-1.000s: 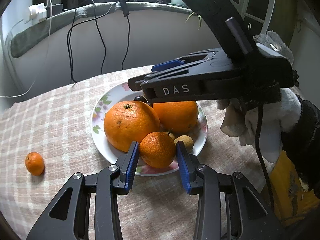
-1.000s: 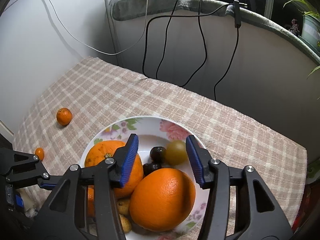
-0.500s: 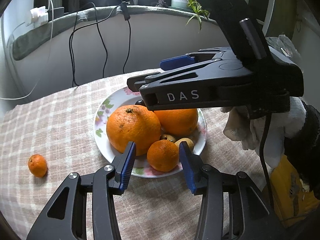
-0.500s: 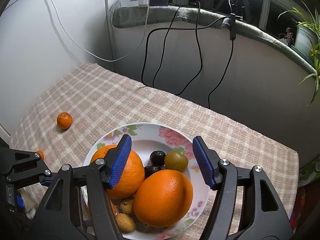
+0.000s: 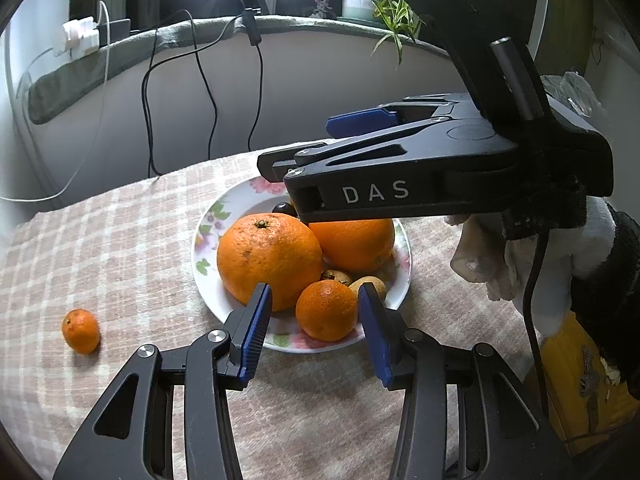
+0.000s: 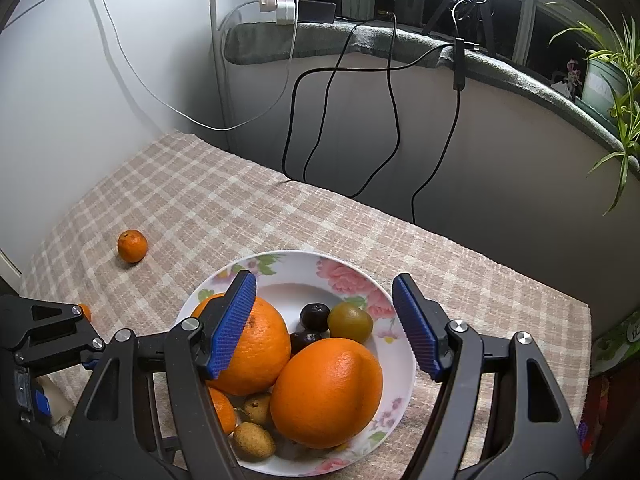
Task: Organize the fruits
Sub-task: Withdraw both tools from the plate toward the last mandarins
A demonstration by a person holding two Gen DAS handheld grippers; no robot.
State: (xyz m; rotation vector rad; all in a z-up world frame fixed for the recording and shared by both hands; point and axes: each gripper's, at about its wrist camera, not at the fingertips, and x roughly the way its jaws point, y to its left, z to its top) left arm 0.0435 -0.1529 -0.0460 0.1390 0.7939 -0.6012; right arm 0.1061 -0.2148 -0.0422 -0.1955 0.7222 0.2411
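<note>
A flowered plate [image 5: 202, 240] [image 6: 288, 258] on the checked tablecloth holds two large oranges [image 5: 268, 260] [image 6: 326, 392], a small mandarin [image 5: 326, 310], dark plums [image 6: 315, 316], a green fruit [image 6: 350, 322] and brown longans [image 6: 254, 436]. My left gripper [image 5: 314, 334] is open at the plate's near rim. The small mandarin rests on the plate between its blue pads, with a gap on each side. My right gripper [image 6: 324, 326] hovers over the plate with its jaws opening and nothing between them. A loose mandarin [image 5: 80, 330] [image 6: 132, 245] lies on the cloth to the left.
A second tiny orange fruit [image 6: 85, 312] peeks out behind the left gripper. Black cables [image 6: 392, 120] hang down the wall behind the table. A gloved hand [image 5: 560, 248] holds the right gripper. A potted plant [image 6: 608, 76] stands on the ledge.
The left pads have let go of the small mandarin and drawn back a little. The right jaws have spread much wider, and both views have pulled slightly away from the plate.
</note>
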